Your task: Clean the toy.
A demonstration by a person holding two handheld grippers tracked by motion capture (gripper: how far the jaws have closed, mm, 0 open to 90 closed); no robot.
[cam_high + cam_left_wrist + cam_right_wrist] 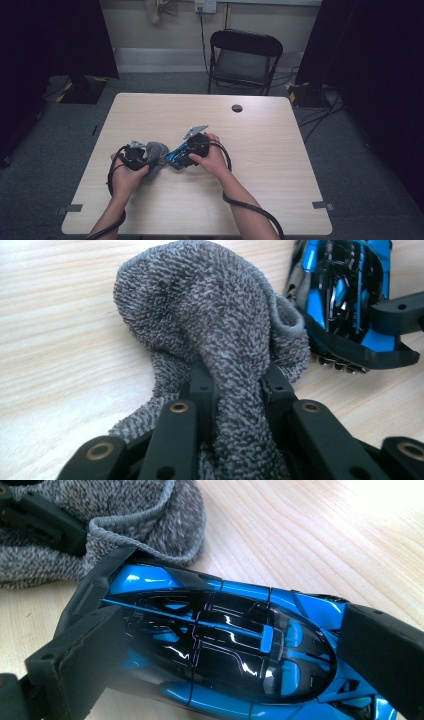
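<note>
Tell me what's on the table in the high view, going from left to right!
left gripper → grey sock → blue and black toy car → right gripper → dark round hole in the table

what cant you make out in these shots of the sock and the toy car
- Sock: in the left gripper view its lower part runs behind the jaws and off the bottom edge, so its length and toe are hidden.
- Toy car: the right gripper view cuts off one end at the frame's edge; the jaws cover its sides.
- High view: the sock and car are too small to tell whether the car has entered the sock.
</note>
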